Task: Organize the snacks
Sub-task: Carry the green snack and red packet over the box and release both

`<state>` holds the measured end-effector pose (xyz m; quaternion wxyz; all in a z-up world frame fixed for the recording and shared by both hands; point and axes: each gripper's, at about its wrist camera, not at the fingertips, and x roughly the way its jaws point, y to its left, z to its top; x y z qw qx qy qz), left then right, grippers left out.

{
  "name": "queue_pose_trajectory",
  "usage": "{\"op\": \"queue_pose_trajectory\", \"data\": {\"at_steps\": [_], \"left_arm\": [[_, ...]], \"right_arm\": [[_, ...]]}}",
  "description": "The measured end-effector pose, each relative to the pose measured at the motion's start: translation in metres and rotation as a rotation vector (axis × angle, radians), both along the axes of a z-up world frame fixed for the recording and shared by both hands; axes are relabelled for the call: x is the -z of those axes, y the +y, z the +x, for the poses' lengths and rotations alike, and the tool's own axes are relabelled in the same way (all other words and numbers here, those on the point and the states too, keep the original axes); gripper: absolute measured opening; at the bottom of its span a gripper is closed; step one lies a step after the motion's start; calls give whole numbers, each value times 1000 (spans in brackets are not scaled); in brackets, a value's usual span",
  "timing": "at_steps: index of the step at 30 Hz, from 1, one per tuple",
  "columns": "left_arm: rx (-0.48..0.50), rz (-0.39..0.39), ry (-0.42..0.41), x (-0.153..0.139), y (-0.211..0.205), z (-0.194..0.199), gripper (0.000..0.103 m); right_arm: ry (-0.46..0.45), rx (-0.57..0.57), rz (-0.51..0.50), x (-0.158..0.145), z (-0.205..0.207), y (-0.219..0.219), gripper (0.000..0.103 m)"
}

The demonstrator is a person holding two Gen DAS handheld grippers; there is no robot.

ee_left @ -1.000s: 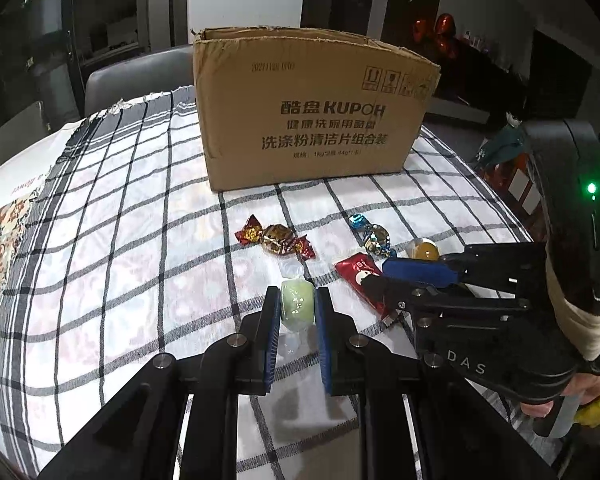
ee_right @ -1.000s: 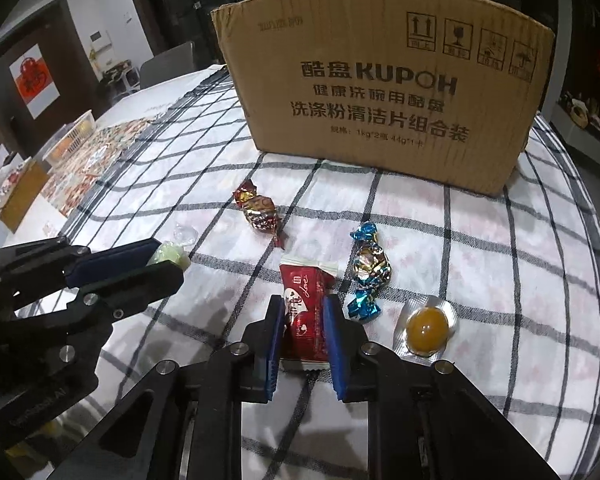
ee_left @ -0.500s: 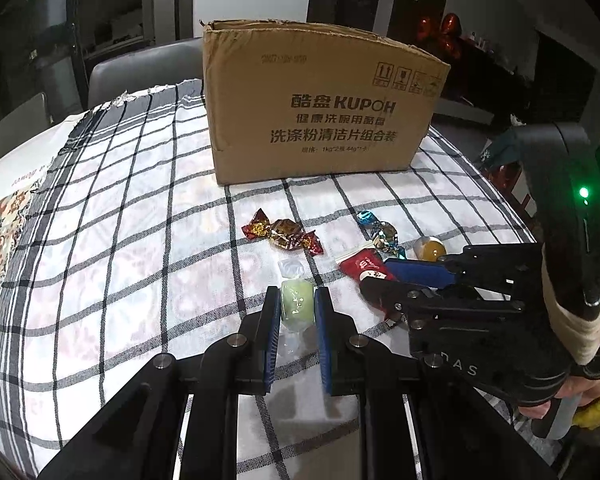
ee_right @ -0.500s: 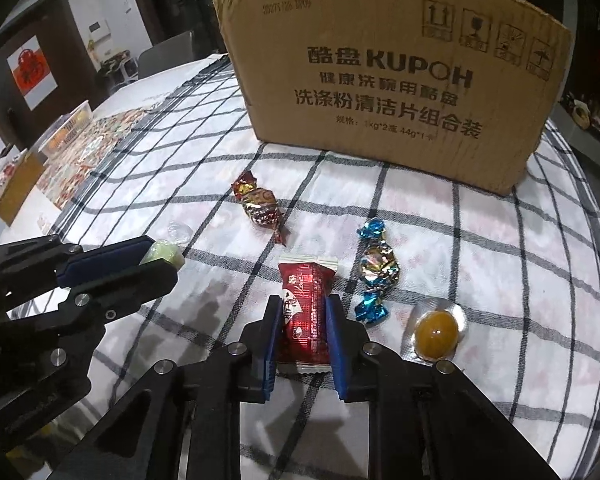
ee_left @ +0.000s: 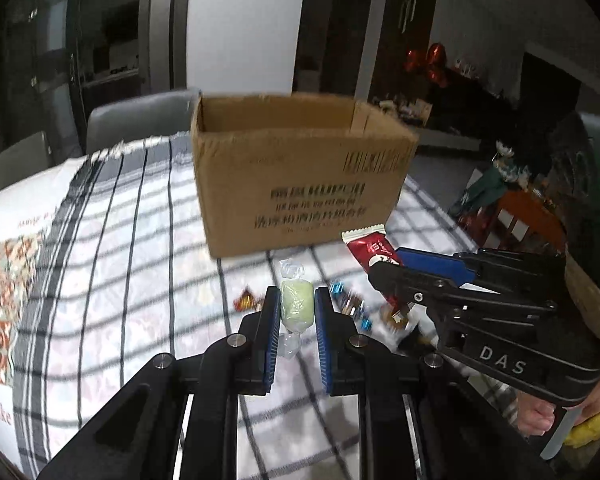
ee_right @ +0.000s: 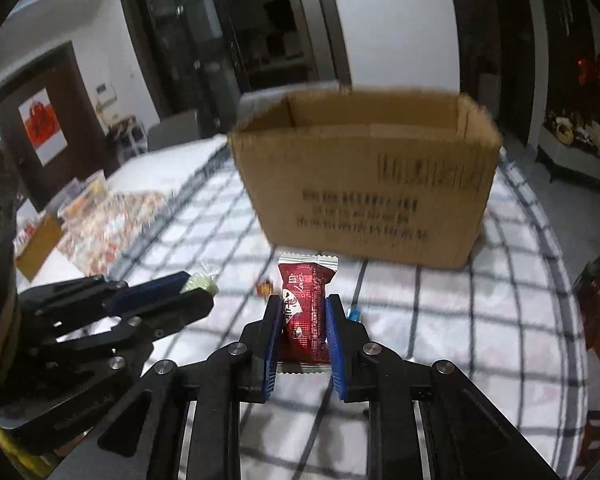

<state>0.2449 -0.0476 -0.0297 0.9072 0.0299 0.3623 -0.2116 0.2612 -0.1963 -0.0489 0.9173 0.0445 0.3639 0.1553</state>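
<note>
My left gripper (ee_left: 297, 306) is shut on a pale green wrapped candy (ee_left: 296, 312), held in the air above the checked tablecloth. The right gripper (ee_right: 303, 312) is shut on a red snack packet (ee_right: 305, 312), also lifted off the cloth; that packet (ee_left: 370, 250) and gripper show at the right of the left wrist view. An open brown cardboard box (ee_left: 300, 172) stands just beyond both grippers, its top open and seen from above the rim (ee_right: 372, 100). Below, a red-gold candy (ee_left: 246, 300) and a blue foil candy (ee_left: 350, 306) lie blurred on the cloth.
The round table carries a black-and-white checked cloth (ee_left: 120, 260) over a patterned mat (ee_left: 4, 300) at the left. Grey chairs (ee_left: 136, 120) stand behind the table. A person's hand (ee_left: 534, 416) grips the right tool's handle. Cluttered shelves lie at the right (ee_right: 572, 132).
Both grippers have risen with their snacks off the cloth. The box now appears lower in view, with its open top visible, and the other candies have dropped beneath the fingers.
</note>
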Motion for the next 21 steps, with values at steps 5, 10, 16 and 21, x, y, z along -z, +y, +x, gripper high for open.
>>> {"op": "queue_pose_trajectory", "data": {"at_steps": [5, 10, 16, 21], "left_arm": [[13, 3, -75, -32, -8, 15, 18], [19, 13, -135, -57, -14, 32, 18], [28, 22, -178, -79, -22, 55, 18], [34, 37, -210, -93, -30, 77, 18]], "right_arm": [[-75, 23, -1, -32, 7, -8, 22], [-137, 52, -6, -59, 22, -16, 22], [-180, 69, -18, -80, 42, -21, 22], [-188, 77, -29, -91, 64, -25, 23]]}}
